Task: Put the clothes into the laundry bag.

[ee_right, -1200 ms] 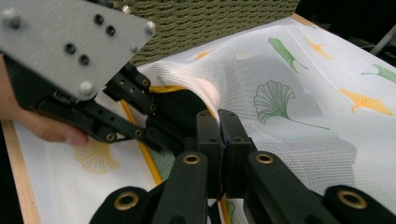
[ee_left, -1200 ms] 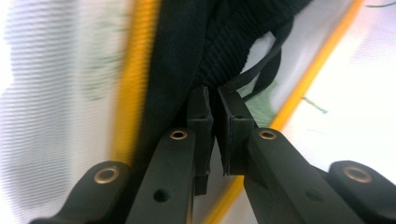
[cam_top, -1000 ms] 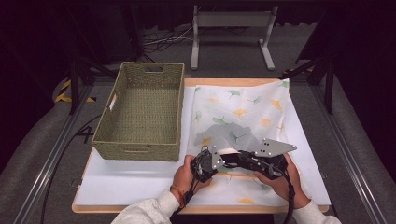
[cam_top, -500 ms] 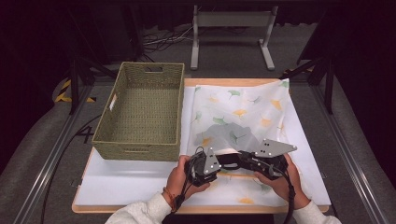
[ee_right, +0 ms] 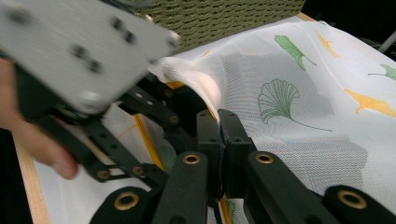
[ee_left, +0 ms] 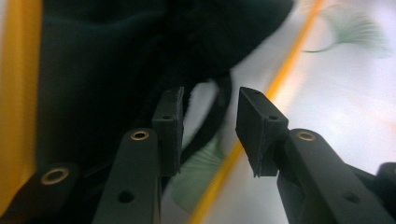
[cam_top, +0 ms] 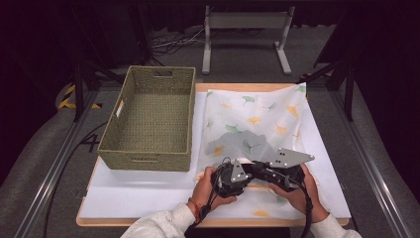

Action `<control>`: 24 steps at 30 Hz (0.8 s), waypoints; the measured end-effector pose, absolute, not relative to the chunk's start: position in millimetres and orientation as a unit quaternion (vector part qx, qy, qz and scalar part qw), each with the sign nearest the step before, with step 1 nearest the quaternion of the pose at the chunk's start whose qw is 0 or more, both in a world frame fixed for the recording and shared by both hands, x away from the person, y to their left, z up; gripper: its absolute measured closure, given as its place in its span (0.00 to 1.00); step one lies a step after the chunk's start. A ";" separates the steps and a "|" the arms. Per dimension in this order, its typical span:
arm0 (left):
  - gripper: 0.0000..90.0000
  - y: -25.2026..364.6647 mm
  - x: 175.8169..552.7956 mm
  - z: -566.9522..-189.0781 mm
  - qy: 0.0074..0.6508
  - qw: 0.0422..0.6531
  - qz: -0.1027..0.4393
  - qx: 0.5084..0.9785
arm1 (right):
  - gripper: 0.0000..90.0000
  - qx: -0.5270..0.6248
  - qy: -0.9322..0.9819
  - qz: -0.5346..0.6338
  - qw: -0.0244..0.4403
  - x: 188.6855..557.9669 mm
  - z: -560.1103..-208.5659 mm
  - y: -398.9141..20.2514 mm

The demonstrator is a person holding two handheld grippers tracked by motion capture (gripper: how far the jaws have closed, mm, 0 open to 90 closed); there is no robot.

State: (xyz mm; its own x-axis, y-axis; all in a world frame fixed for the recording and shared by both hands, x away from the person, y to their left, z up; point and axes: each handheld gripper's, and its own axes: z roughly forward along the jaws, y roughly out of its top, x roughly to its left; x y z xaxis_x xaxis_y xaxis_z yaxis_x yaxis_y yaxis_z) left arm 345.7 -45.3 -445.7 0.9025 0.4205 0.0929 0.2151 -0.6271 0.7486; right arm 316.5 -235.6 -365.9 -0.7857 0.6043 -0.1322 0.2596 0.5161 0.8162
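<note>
Black left hand-held gripper (cam_top: 233, 179), black right hand-held gripper (cam_top: 277, 174), brass rivets along linkages, grey three-cornered screwed plates on top, black cables trailing behind, white sleeves

Left claw (cam_top: 236, 174) jaws have just been opening, right claw (cam_top: 257, 171) clamped shut, hands close together

basket (cam_top: 148, 121): woven, olive green, left on the board, far half | white board (cam_top: 143, 193): wooden edge, bare at near left | metal stand (cam_top: 246, 29): far, beyond the table | cables (cam_top: 171, 42): far floor
</note>
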 end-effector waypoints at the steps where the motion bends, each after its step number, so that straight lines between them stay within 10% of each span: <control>1: 0.70 -45.4 350.3 -446.5 0.182 0.394 0.132 0.891 | 0.99 0.256 0.847 0.420 0.203 317.1 -366.1 -236.3; 15: 0.78 -40.2 367.6 -433.3 0.225 0.358 0.214 0.881 | 0.99 0.260 0.860 0.395 0.192 322.1 -379.8 -231.4; 24: 0.75 -6.2 353.9 -419.8 0.184 0.384 0.173 0.888 | 0.99 0.265 0.854 0.404 0.192 320.8 -376.1 -235.3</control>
